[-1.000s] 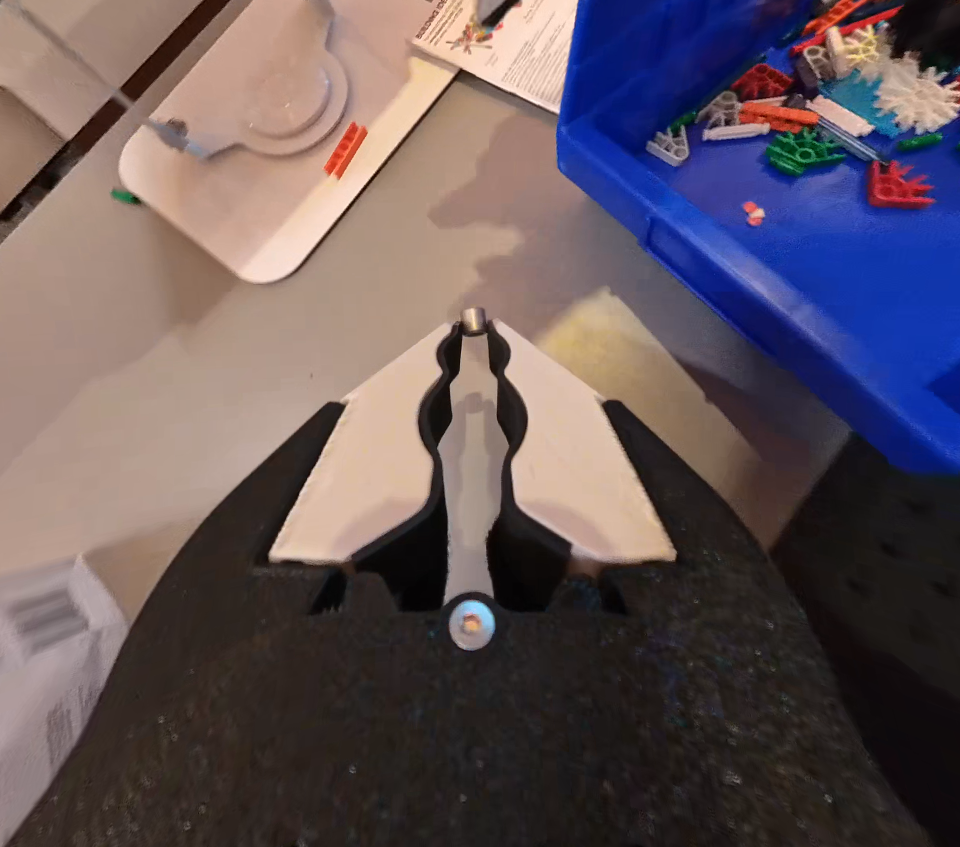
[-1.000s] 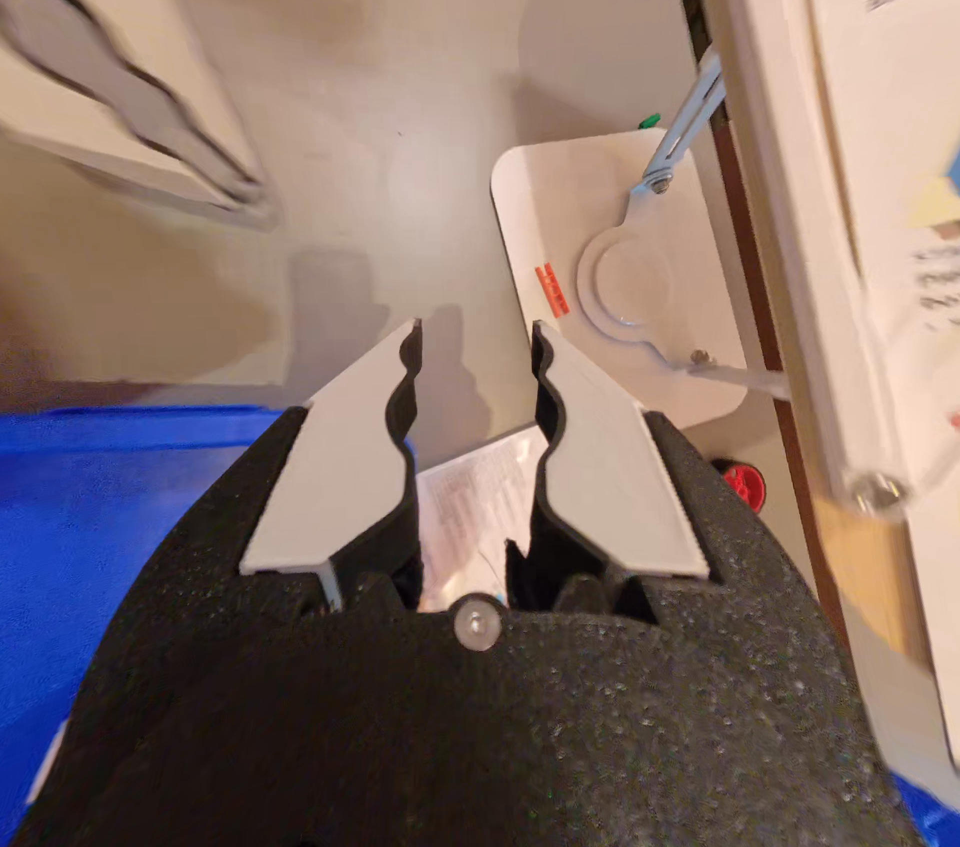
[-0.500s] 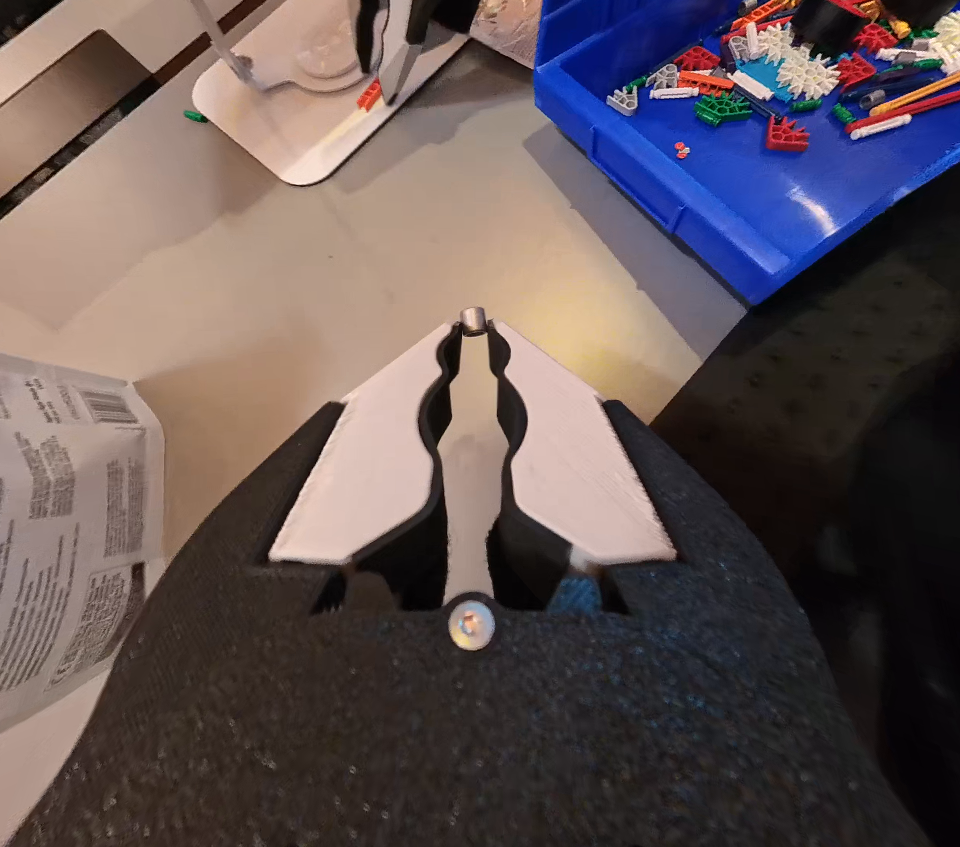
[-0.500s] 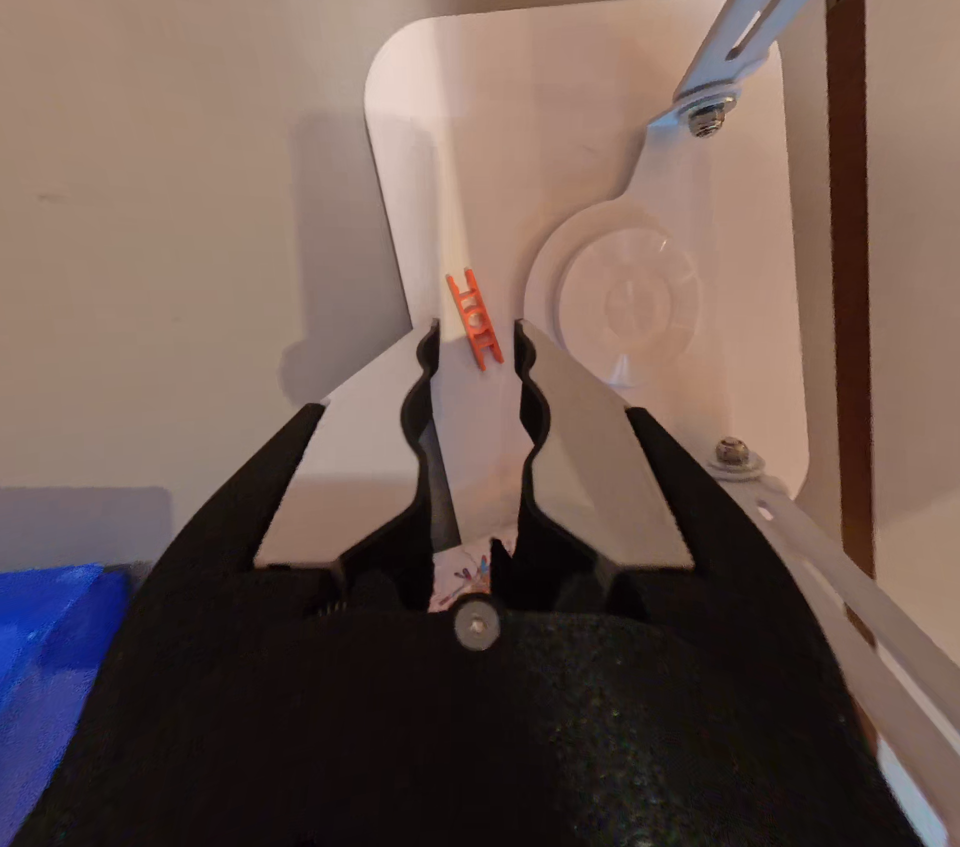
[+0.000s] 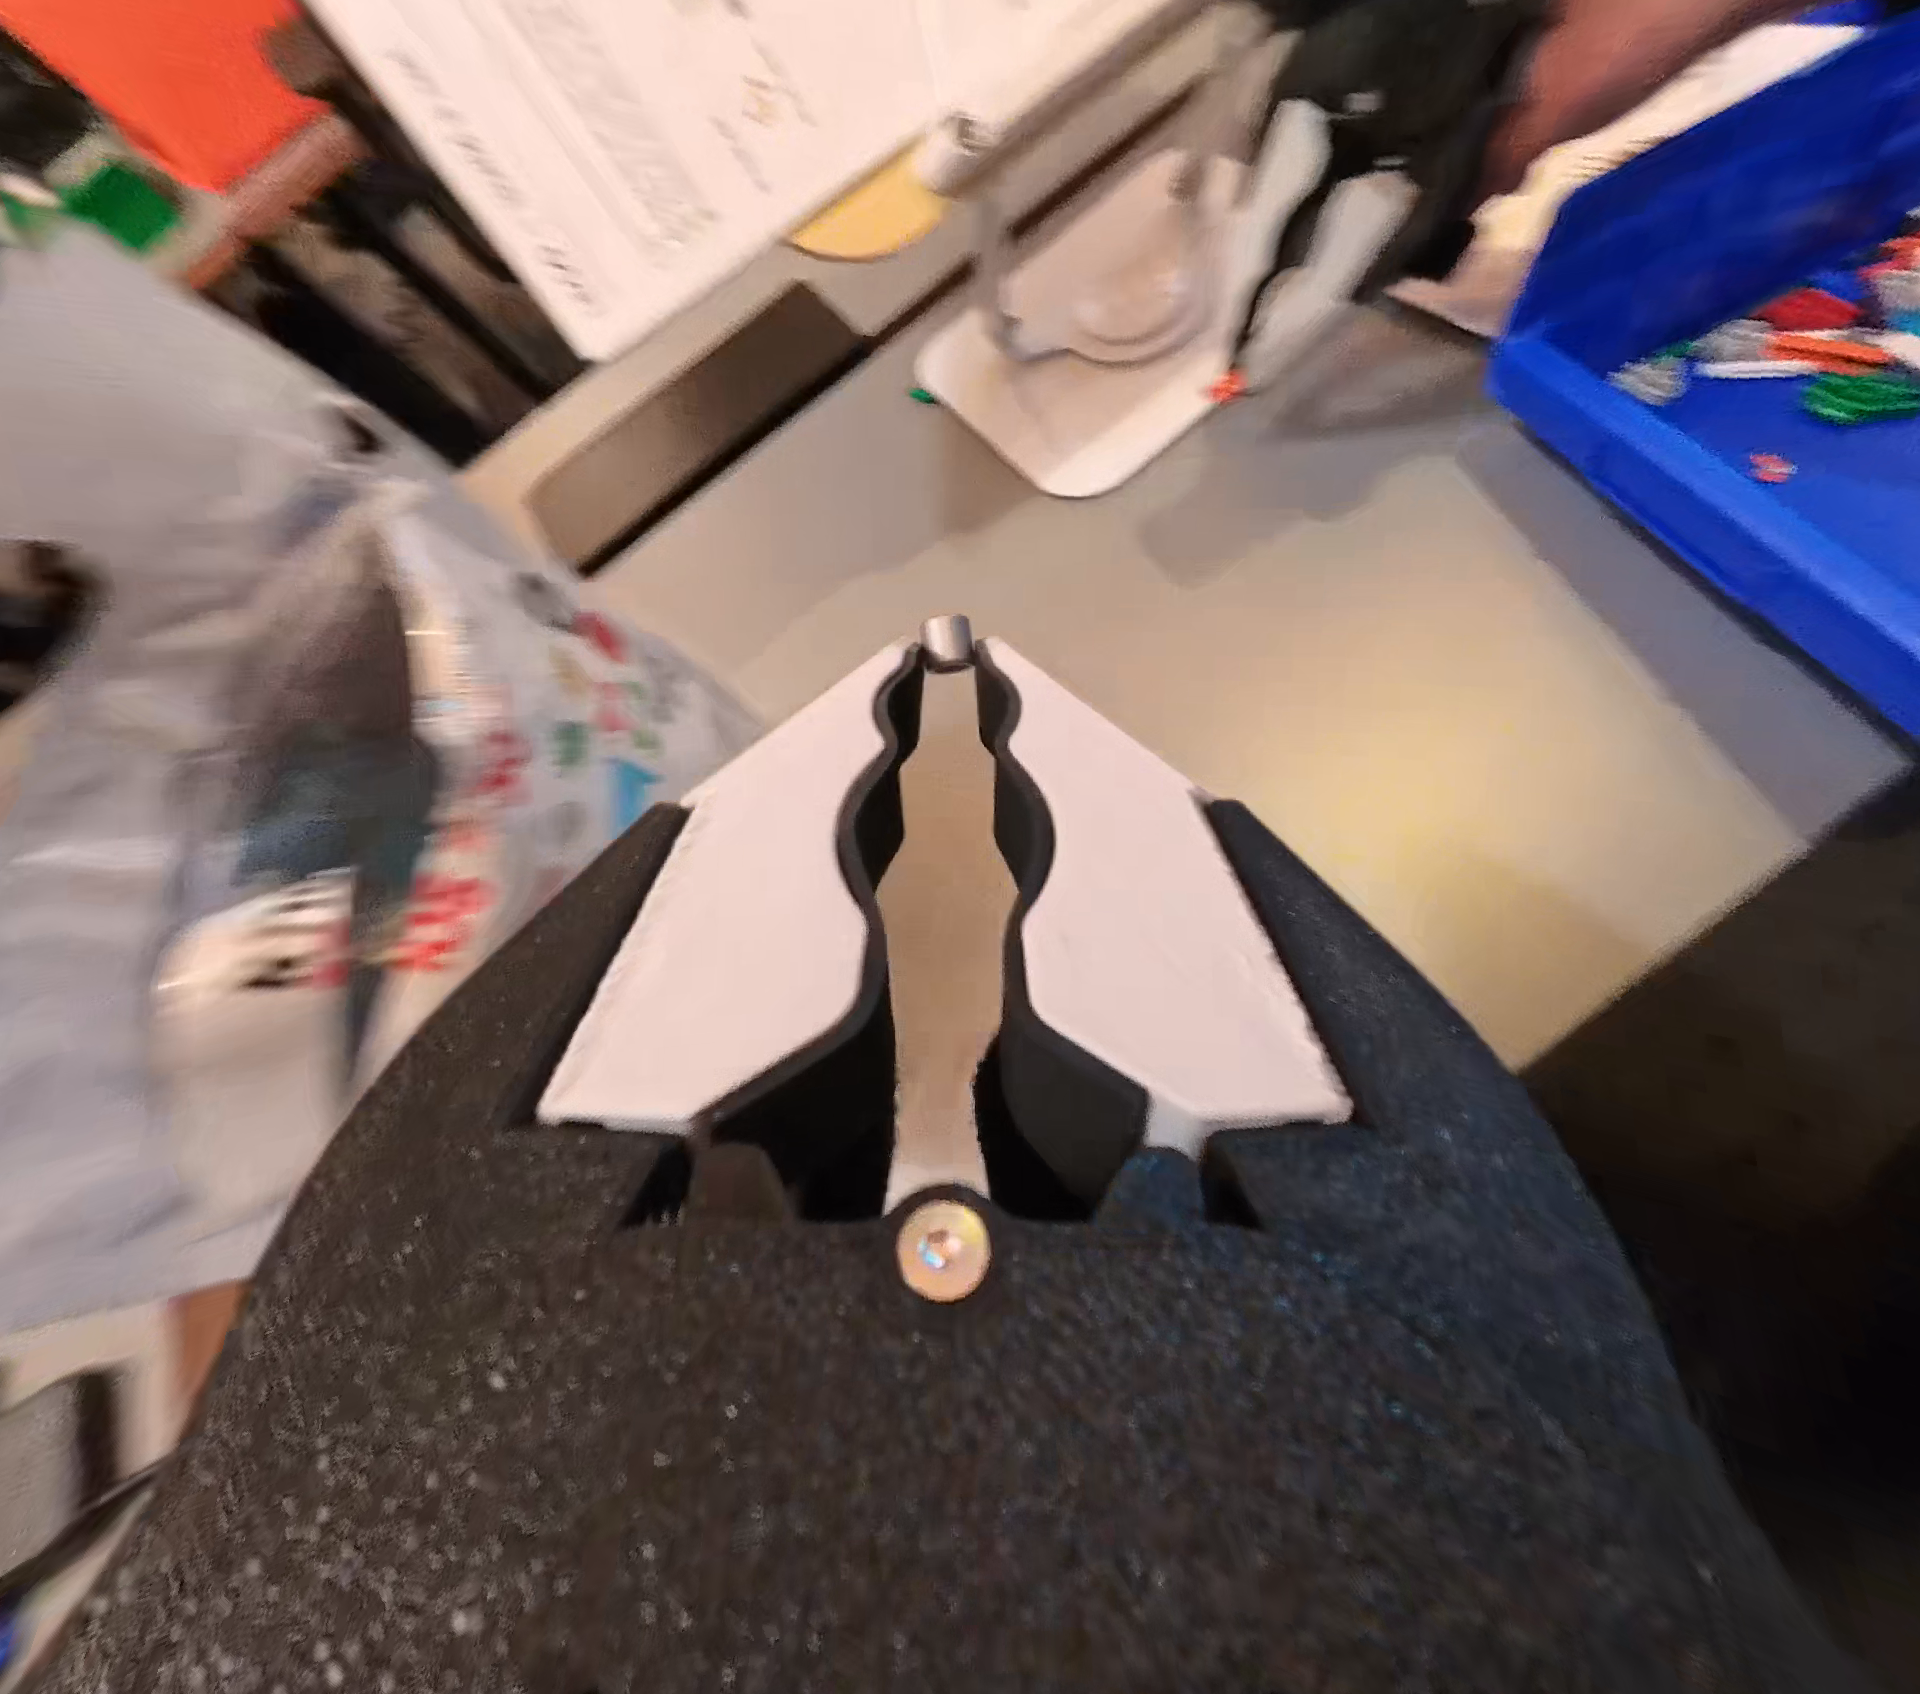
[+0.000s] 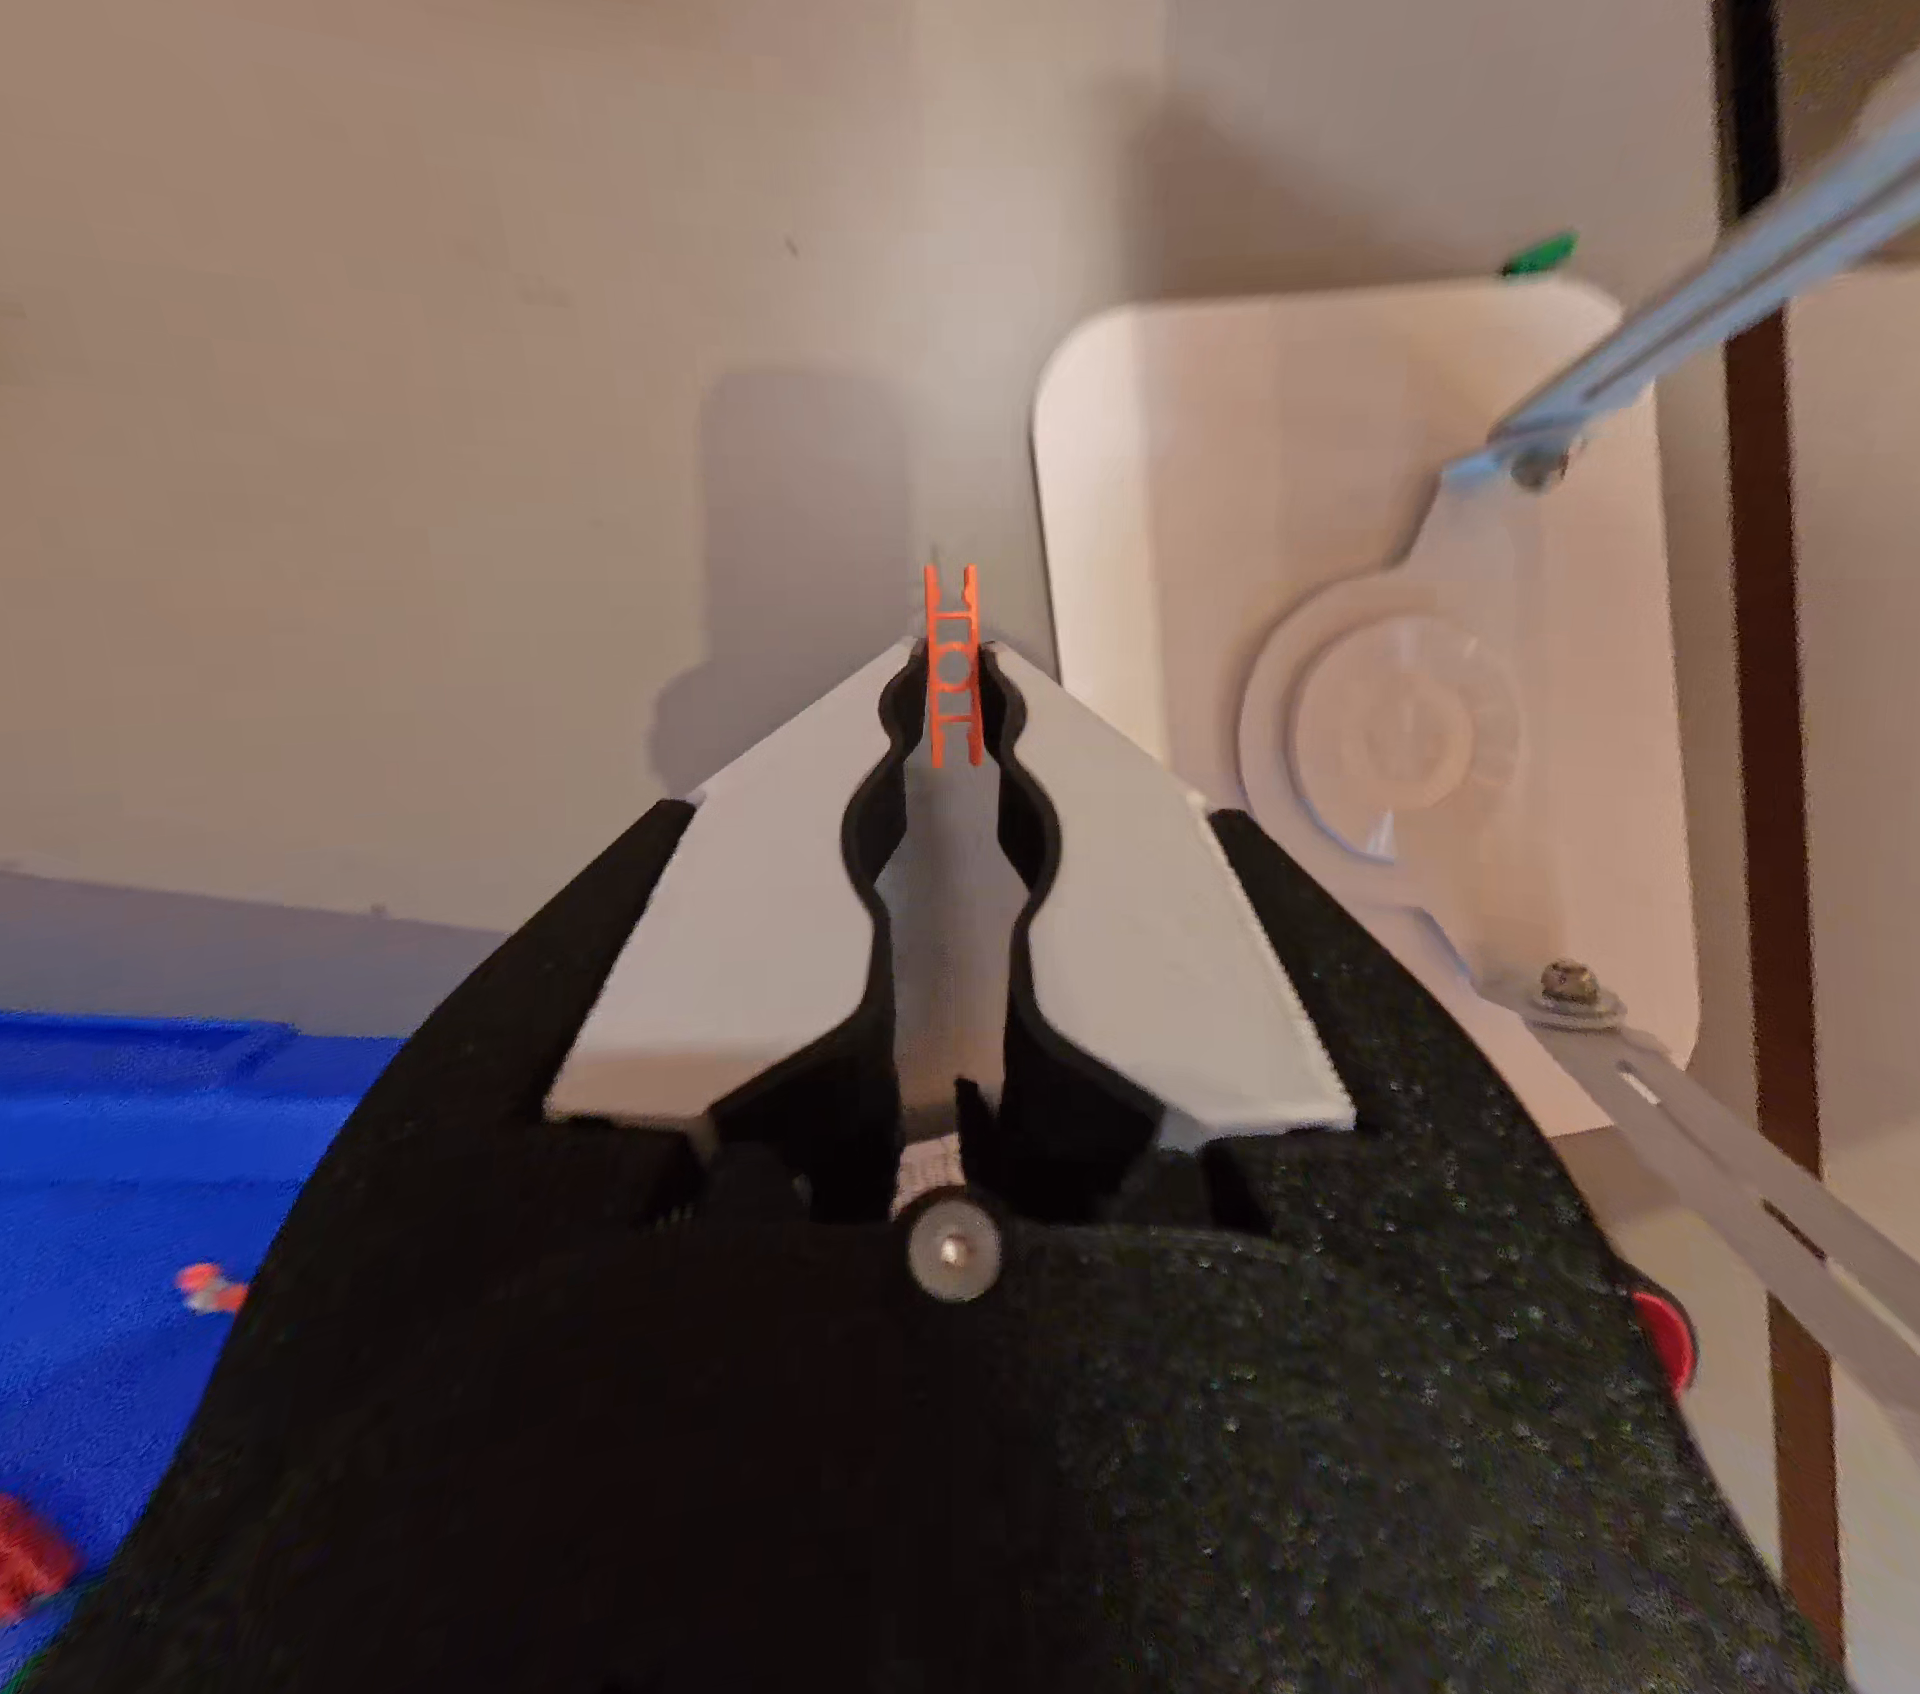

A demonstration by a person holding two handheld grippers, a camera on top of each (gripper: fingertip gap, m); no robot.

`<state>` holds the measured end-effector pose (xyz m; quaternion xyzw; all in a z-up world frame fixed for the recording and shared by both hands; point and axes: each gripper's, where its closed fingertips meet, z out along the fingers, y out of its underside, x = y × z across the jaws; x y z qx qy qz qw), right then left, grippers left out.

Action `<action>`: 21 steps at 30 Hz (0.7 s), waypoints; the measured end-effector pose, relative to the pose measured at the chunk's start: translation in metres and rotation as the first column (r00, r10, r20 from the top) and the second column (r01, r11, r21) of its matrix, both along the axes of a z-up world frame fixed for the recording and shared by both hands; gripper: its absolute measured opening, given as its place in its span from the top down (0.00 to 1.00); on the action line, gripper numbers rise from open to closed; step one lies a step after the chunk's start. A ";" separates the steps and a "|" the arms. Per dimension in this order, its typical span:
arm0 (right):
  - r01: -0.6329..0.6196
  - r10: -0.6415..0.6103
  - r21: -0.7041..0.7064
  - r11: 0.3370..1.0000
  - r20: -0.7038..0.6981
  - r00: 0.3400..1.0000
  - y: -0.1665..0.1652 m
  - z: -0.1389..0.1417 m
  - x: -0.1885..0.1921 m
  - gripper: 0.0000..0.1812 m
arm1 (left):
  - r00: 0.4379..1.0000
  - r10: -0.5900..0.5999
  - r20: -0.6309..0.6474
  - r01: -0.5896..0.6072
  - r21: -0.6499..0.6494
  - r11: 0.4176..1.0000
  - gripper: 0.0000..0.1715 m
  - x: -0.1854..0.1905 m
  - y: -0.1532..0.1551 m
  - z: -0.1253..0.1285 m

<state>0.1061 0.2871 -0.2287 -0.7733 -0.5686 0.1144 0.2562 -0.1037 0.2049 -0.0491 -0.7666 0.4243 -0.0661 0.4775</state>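
Note:
My left gripper (image 5: 948,657) is shut on a small grey cylinder piece (image 5: 947,643) pinched at its fingertips, held above the beige table (image 5: 1299,709). My right gripper (image 6: 954,668) is shut on a small orange connector piece (image 6: 953,665) that stands up between the pads, just left of the white stand base (image 6: 1351,605). In the left wrist view the right gripper (image 5: 1288,294) shows far off over that white base (image 5: 1070,408), with an orange speck at its tips.
A blue bin (image 5: 1714,356) with several coloured building pieces sits at the right; its edge also shows in the right wrist view (image 6: 156,1177). A printed plastic bag (image 5: 312,761) lies at the left. A tilted instruction board (image 5: 675,34) stands behind. A small green piece (image 6: 1538,254) lies past the base. There is about 30 centimeters between the tips of the two grippers.
My right gripper closed on the orange connector that lay on the white base and lifted it off, moving left of the base. My left gripper swung back and left, still holding the grey cylinder.

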 end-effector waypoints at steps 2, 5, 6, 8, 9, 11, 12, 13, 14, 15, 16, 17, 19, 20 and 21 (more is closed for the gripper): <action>-0.012 0.014 0.028 1.000 -0.052 0.999 -0.012 0.026 -0.018 0.96 | 0.997 0.070 -0.038 -0.067 0.088 0.994 0.95 -0.027 0.023 0.028; -0.018 0.023 0.078 0.997 -0.063 0.998 -0.026 0.055 -0.040 0.96 | 0.982 0.157 -0.103 -0.139 0.165 0.977 0.95 -0.063 0.053 0.054; -0.017 0.023 0.073 0.997 -0.083 0.996 -0.030 0.063 -0.048 0.96 | 0.976 0.182 -0.120 -0.159 0.178 0.971 0.95 -0.074 0.062 0.059; -0.001 0.009 0.079 0.997 -0.097 0.995 -0.035 0.074 -0.061 0.96 | 0.969 0.201 -0.141 -0.175 0.178 0.968 0.95 -0.088 0.076 0.060; -0.004 0.012 0.081 0.997 -0.102 0.995 -0.038 0.078 -0.066 0.96 | 0.967 0.204 -0.152 -0.174 0.189 0.966 0.95 -0.092 0.082 0.060; -0.011 0.021 0.091 0.996 -0.111 0.994 -0.042 0.086 -0.075 0.96 | 0.963 0.205 -0.176 -0.171 0.189 0.967 0.95 -0.096 0.089 0.058; -0.009 0.020 0.095 0.995 -0.111 0.994 -0.043 0.088 -0.078 0.96 | 0.962 0.205 -0.178 -0.171 0.190 0.967 0.95 -0.097 0.091 0.057; -0.012 0.023 0.094 0.996 -0.114 0.993 -0.045 0.090 -0.081 0.96 | 0.963 0.201 -0.179 -0.167 0.190 0.967 0.95 -0.096 0.093 0.056; -0.017 0.027 0.089 0.996 -0.119 0.992 -0.048 0.092 -0.084 0.96 | 0.962 0.199 -0.190 -0.164 0.185 0.969 0.95 -0.095 0.094 0.053; -0.020 0.030 0.085 0.996 -0.121 0.992 -0.050 0.093 -0.086 0.96 | 0.957 0.204 -0.208 -0.166 0.187 0.968 0.95 -0.096 0.096 0.051; -0.027 0.037 0.088 0.996 -0.120 0.992 -0.053 0.094 -0.088 0.96 | 0.950 0.213 -0.226 -0.171 0.192 0.966 0.95 -0.098 0.099 0.049; -0.037 0.048 0.092 0.995 -0.120 0.992 -0.056 0.095 -0.090 0.96 | 0.949 0.210 -0.236 -0.168 0.185 0.968 0.95 -0.098 0.102 0.047; -0.055 0.066 0.093 0.994 -0.125 0.990 -0.062 0.098 -0.095 0.96 | 0.944 0.189 -0.272 -0.155 0.140 0.978 0.95 -0.098 0.106 0.038; -0.059 0.071 0.093 0.994 -0.128 0.989 -0.065 0.100 -0.098 0.96 | 0.936 0.196 -0.292 -0.163 0.135 0.977 0.95 -0.100 0.108 0.035; -0.065 0.077 0.094 0.993 -0.130 0.989 -0.067 0.102 -0.101 0.96 | 0.933 0.190 -0.306 -0.167 0.099 0.981 0.95 -0.100 0.109 0.029</action>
